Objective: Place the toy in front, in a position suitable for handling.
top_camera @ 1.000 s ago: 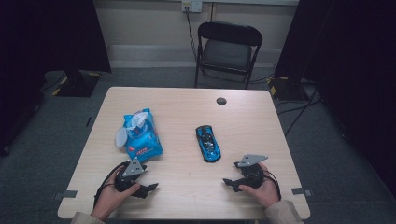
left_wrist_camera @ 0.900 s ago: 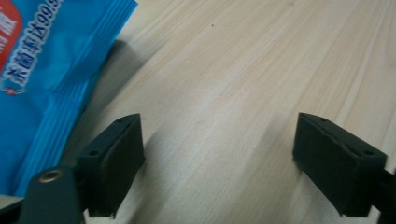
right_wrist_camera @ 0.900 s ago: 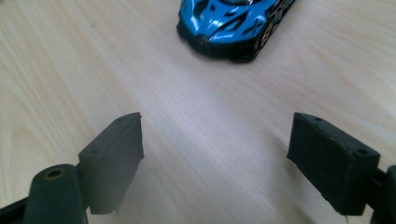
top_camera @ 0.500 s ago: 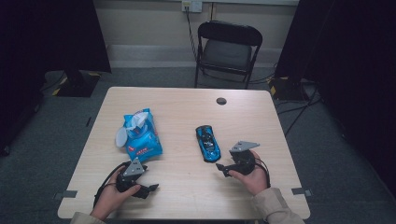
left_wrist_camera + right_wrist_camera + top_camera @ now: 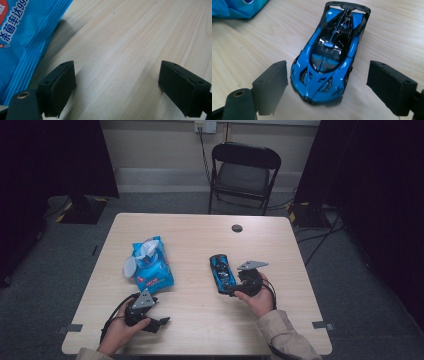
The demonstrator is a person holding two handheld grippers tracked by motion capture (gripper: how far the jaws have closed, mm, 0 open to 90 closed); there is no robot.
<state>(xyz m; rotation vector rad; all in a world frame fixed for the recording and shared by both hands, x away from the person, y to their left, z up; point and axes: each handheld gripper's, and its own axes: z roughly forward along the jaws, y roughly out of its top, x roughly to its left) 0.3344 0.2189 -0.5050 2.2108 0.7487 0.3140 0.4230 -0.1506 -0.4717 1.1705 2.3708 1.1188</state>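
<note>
Right gripper view: blue toy car [image 5: 329, 53] on table [image 5: 249, 60], nose just between jaws of right gripper [image 5: 328, 87], spread wide, clear of both flanks. Likely light, rigid, glossy, so slippery; thin rear wing looks fragile. Best hold judged across body sides, mid-length. High view: car [image 5: 222, 273] right of centre, blue wipes pack [image 5: 150, 266] well apart to left. Pack soft, flap open, tissue showing. Left gripper [image 5: 117, 85] wide, empty, beside pack.

Jaws: black, blocky, pitted pads.
Left gripper [image 5: 159, 322]: grey three-cornered plate, black cable loop, lower left.
Right gripper [image 5: 231, 292]: grey plate; beige sleeve [image 5: 285, 340] worn, lower right.
</note>
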